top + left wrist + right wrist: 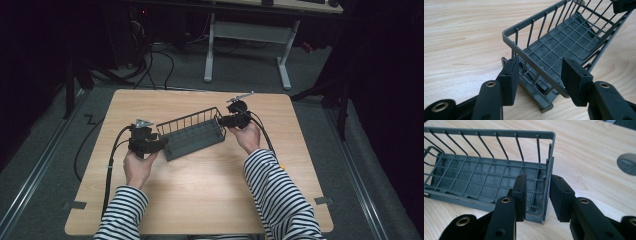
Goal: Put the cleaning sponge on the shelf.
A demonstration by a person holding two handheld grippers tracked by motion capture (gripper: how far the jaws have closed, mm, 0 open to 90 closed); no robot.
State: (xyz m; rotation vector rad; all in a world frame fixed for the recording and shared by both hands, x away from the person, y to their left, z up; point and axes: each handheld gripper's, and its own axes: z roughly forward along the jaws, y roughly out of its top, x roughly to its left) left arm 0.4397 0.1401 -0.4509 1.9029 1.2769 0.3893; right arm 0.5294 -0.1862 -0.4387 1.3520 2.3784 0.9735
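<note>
An empty grey slatted basket lies slantwise on the wooden table. My left gripper is at its near-left end. In the left gripper view the left gripper straddles that end's corner of the basket, with both pads against the rim and base, shut on it. My right gripper is at the far-right end. In the right gripper view the right gripper has one pad inside the basket and one outside the end wall. The outer pad is at the wall and the inner pad stands a little off it.
A round grey cap sits in the tabletop to the right of the basket's end. A cable trails from each gripper towards the table's near edge. A white-legged desk stands on the floor beyond the table's far edge.
</note>
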